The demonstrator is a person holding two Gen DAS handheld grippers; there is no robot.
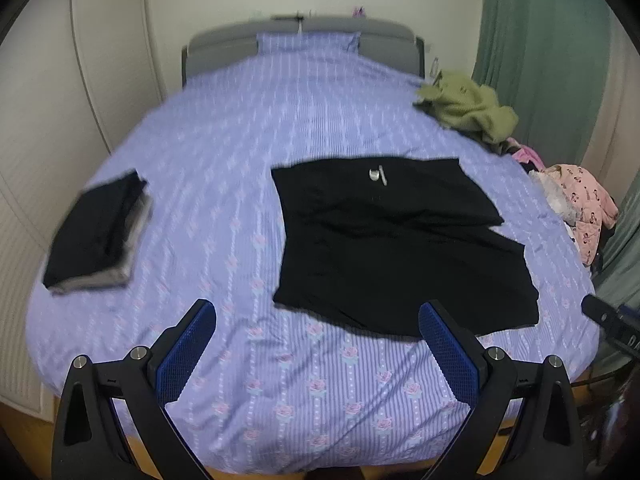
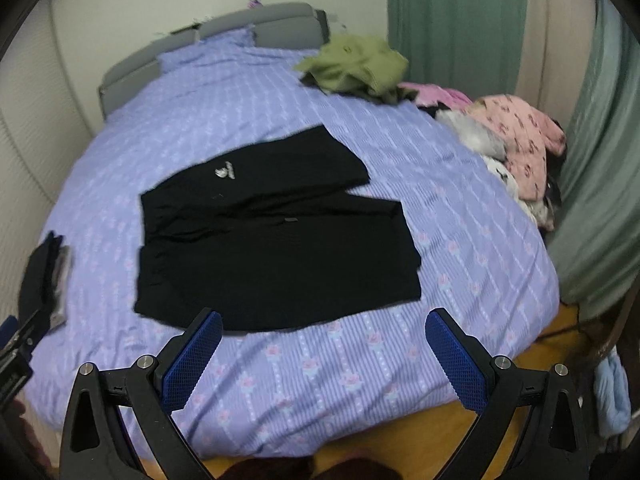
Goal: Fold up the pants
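On the left edge of the bed (image 1: 224, 128), toward its near corner, you have a stack of folded clothes (image 1: 96, 236) — black on top, grey showing underneath. Your left gripper (image 1: 318, 320) hangs over the near edge with its blue-padded fingers (image 1: 188, 350) spread wide and nothing between them; the tip of the right-hand finger overlaps the near hem of the pants in the left wrist view.

The black pants (image 1: 392, 248) lie flat in the middle of the bed, closer to the near edge than to the headboard (image 1: 340, 36). They look partly folded, one dark layer lying across another, with a small white mark (image 1: 377, 175) on the far part.

Your right gripper (image 2: 324, 330) also sits over the near edge, fingers wide apart and holding nothing, its left finger tip just at the pants' near hem.

Along the right edge, you see an olive green garment (image 1: 468, 108) near the far corner, then a pile with a pink patterned garment (image 1: 584, 208) — all well apart from the pants.
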